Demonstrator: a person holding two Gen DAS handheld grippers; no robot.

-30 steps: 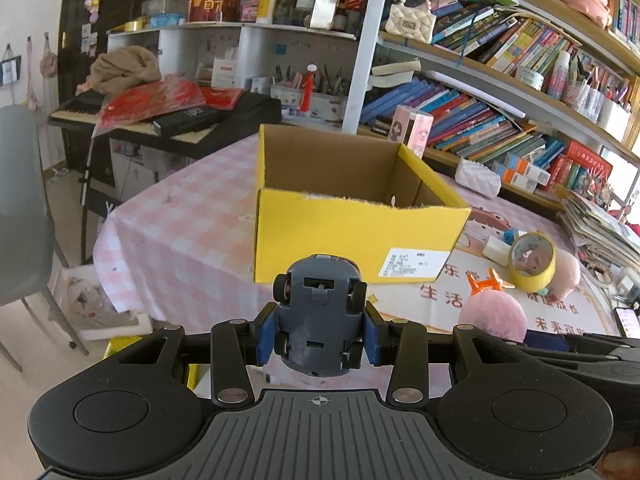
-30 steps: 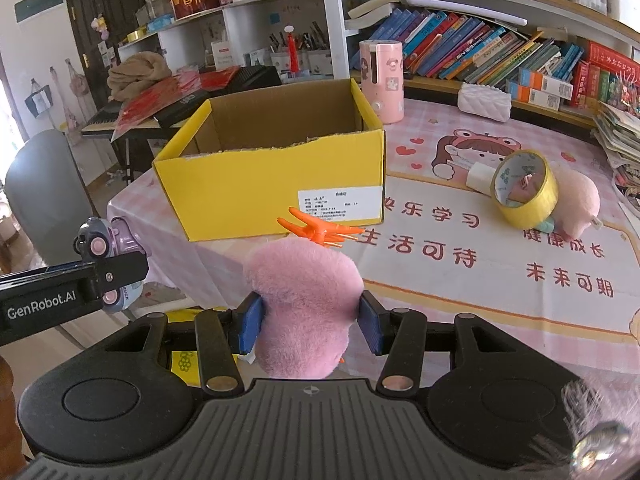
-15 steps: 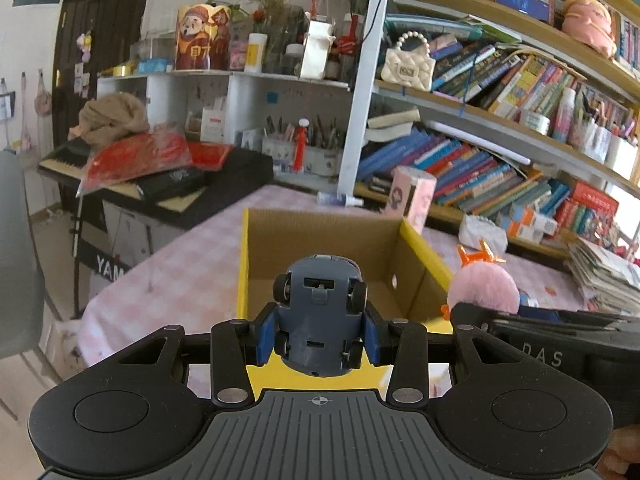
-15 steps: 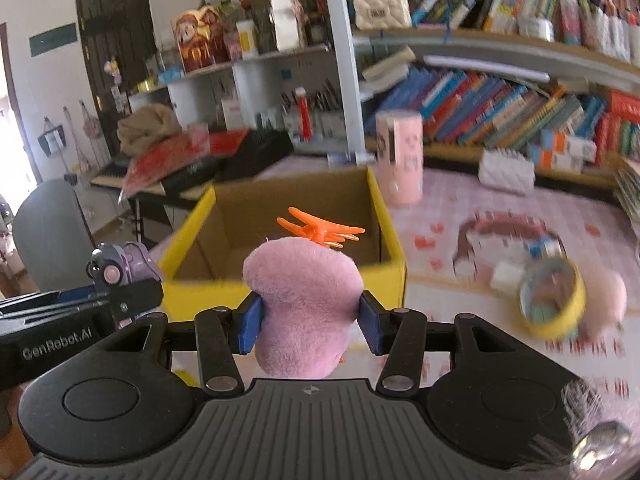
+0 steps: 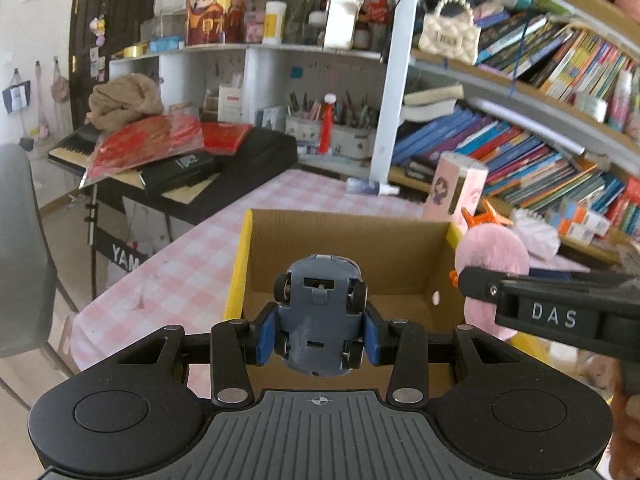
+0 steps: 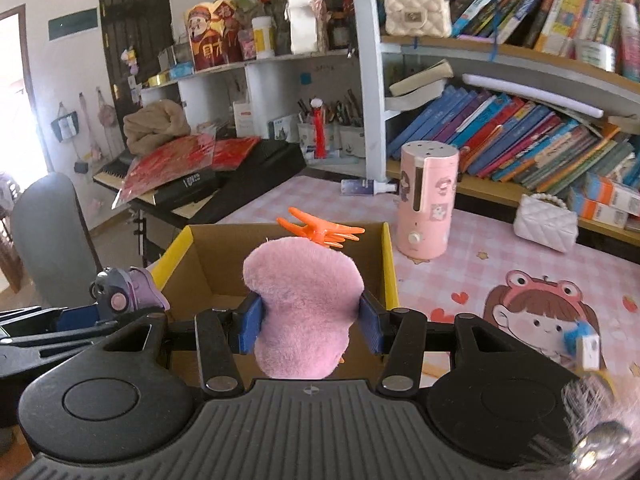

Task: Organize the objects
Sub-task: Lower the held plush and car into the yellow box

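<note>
My left gripper (image 5: 319, 338) is shut on a blue-grey toy car (image 5: 320, 312), held underside up over the open yellow cardboard box (image 5: 236, 276). My right gripper (image 6: 310, 326) is shut on a pink fluffy toy (image 6: 304, 308) with an orange claw clip (image 6: 320, 230) on top, and it hangs above the same box (image 6: 390, 264). In the left wrist view the pink toy (image 5: 494, 252) shows at the box's right wall, behind the other gripper's black arm. In the right wrist view the toy car (image 6: 120, 294) shows at the lower left.
A pink cartoon dispenser (image 6: 428, 200) stands behind the box on the pink checked tablecloth (image 6: 460, 268). A white quilted bag (image 6: 546, 220) lies at the right by the bookshelf (image 6: 520, 136). A keyboard (image 5: 180, 168) piled with red bags and a grey chair (image 5: 20, 248) stand left.
Both grippers have travelled forward from in front of the box to above its opening, each keeping its object. The tape roll and the printed mat have dropped out of view.
</note>
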